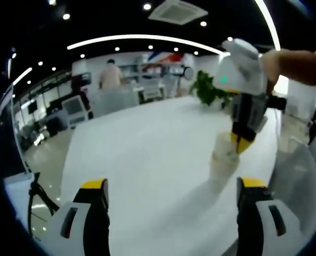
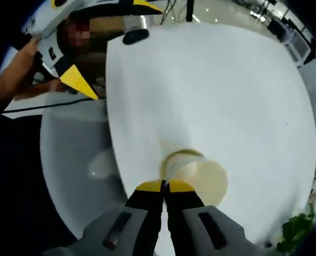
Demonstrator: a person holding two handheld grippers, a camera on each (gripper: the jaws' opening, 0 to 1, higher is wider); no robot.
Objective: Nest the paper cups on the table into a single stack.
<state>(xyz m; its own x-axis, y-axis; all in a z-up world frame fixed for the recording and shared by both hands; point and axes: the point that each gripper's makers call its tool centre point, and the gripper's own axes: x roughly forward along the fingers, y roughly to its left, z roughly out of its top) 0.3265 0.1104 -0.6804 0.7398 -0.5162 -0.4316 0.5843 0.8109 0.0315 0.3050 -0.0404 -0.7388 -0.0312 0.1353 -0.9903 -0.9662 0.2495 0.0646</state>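
Left gripper view shows the left gripper, fingers apart and empty, facing the stack of paper cups on the tabletop; the right gripper pinches its rim, nesting seemingly nearly complete.

Desk: plain white. Stacked paper cups: cream-white, unpatterned. Left tongs: grey-white bodies, black insets, yellow tips. Right tongs: grey, black, yellow-tipped. Plant: green.
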